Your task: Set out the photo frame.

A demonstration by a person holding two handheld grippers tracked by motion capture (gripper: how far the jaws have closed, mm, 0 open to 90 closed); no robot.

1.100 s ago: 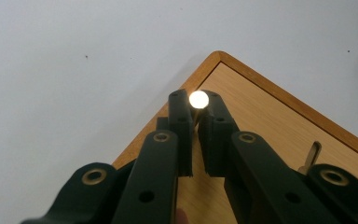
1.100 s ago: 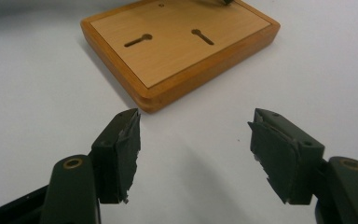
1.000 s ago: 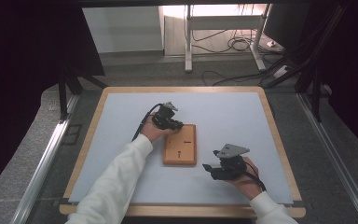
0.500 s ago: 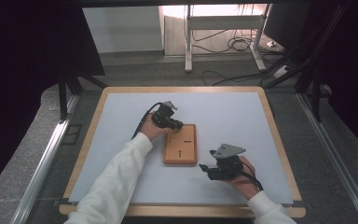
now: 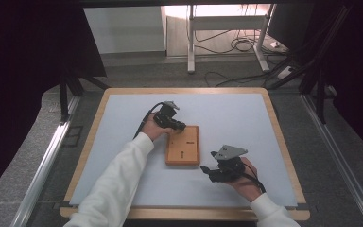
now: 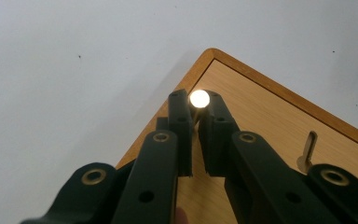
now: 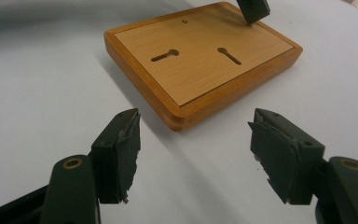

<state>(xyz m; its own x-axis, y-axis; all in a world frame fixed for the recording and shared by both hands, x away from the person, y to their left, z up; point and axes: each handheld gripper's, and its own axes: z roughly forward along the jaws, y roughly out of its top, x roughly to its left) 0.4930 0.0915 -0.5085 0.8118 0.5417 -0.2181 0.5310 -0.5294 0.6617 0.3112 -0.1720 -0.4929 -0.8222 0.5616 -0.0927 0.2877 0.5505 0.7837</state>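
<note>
The left gripper (image 6: 196,106) has its jaws clamped on a small shiny peg (image 6: 199,98) at the far corner of the wooden board (image 5: 183,145) — pads pressed to either side of it. The right gripper (image 7: 193,154) sits near the board's near corner, jaws wide apart with nothing between them. The board lies flat mid-table on the pale mat (image 5: 227,118), two keyhole slots (image 7: 164,55) cut in its top.
</note>
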